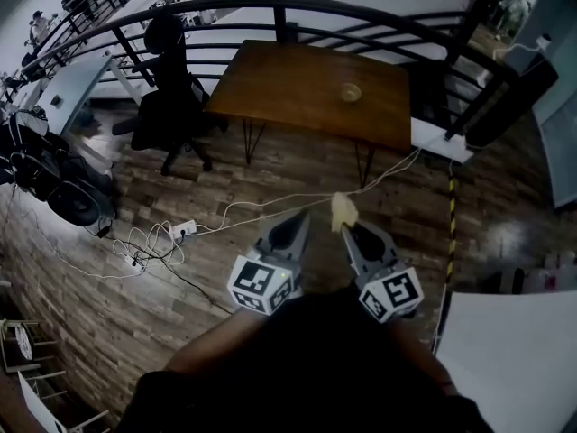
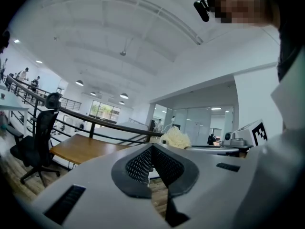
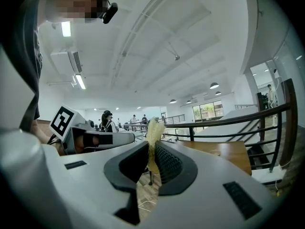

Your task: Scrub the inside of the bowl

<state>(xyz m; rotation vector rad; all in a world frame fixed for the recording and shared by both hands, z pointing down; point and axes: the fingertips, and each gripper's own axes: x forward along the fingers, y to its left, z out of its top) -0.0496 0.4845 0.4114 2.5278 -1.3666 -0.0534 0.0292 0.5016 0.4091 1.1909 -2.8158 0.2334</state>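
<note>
- Bowl sits on the wooden bench, well ahead of both tongs; scrubbing looks not yet begun.
- Right tongs pinch a pale scrub pad; left tongs, just beside them, are closed on nothing.
- Advice: reach the bench first, open the left tongs to steady the rim, and keep the pad pinched firmly.
- Writing: none readable, only square markers on the cubes.

The left gripper and right gripper have smooth, matt grey plastic shells and black pads with a fine dotted texture. Pinched between the right gripper's pads is a pale, rough, fibrous scrubber. Beyond the tips, the table is smooth brown wood. Beneath them, the floor is worn wood plank.
</note>
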